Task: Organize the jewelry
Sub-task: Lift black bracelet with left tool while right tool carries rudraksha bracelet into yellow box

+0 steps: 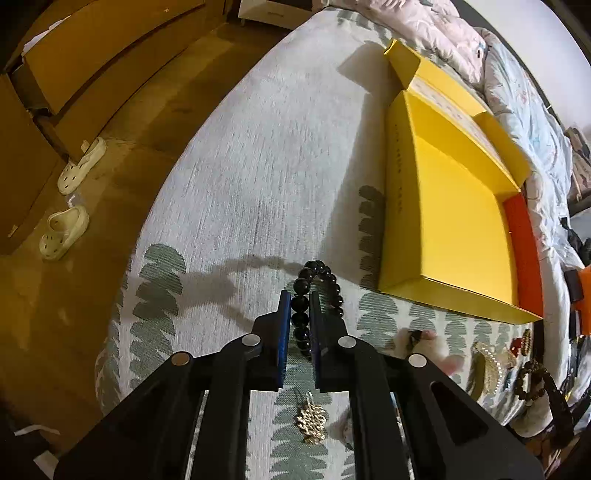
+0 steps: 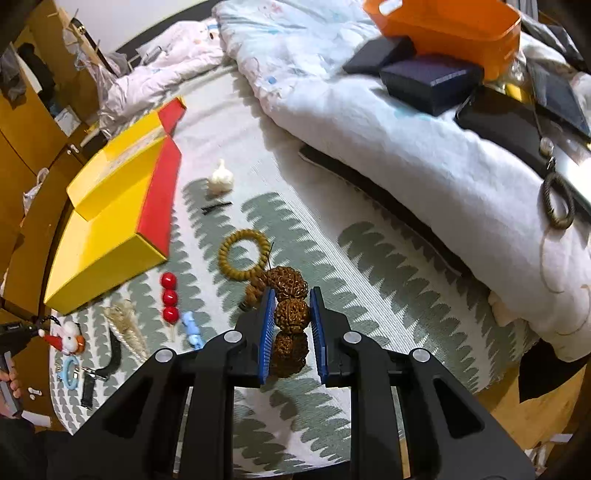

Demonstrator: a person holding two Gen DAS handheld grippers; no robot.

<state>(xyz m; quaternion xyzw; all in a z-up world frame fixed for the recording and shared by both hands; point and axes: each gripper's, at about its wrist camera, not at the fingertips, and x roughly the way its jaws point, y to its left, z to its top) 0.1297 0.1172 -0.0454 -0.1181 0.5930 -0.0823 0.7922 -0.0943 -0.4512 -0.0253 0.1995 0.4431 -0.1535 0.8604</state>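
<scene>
- Left tongs point(image 1: 298, 295) are clenched on a black bead bracelet point(image 1: 314, 291), with several beads lined up between the blue pads and the rest of the loop sticking out past the tips, over the bedspread point(image 1: 258, 166).
- Right tongs point(image 2: 291, 295) are clamped around a brown walnut-bead bracelet point(image 2: 290, 314); one knobbly bead sits squarely between the pads, another lies in front of it and one behind.
- An open yellow box point(image 1: 454, 221) with a red side lies on the bed just ahead and to the right of the left tongs, its inside bare.
- Beneath the left tongs a gold pendant point(image 1: 312, 421) rests on the leaf-patterned cloth.
- In the right view, more pieces are spread on the bed: a tan bead ring point(image 2: 243, 254) touching the walnut beads, a stick of three red balls point(image 2: 169, 297), a small light-blue charm point(image 2: 192, 330), a white tassel point(image 2: 221, 179) and a black hair clip point(image 2: 216, 206).
- A rumpled white quilt point(image 2: 388, 129) lies to the right, carrying dark blue boxes point(image 2: 428, 83) and an orange basket point(image 2: 454, 26).
- Two white slippers point(image 1: 70, 206) sit on the floor beside the bed.
</scene>
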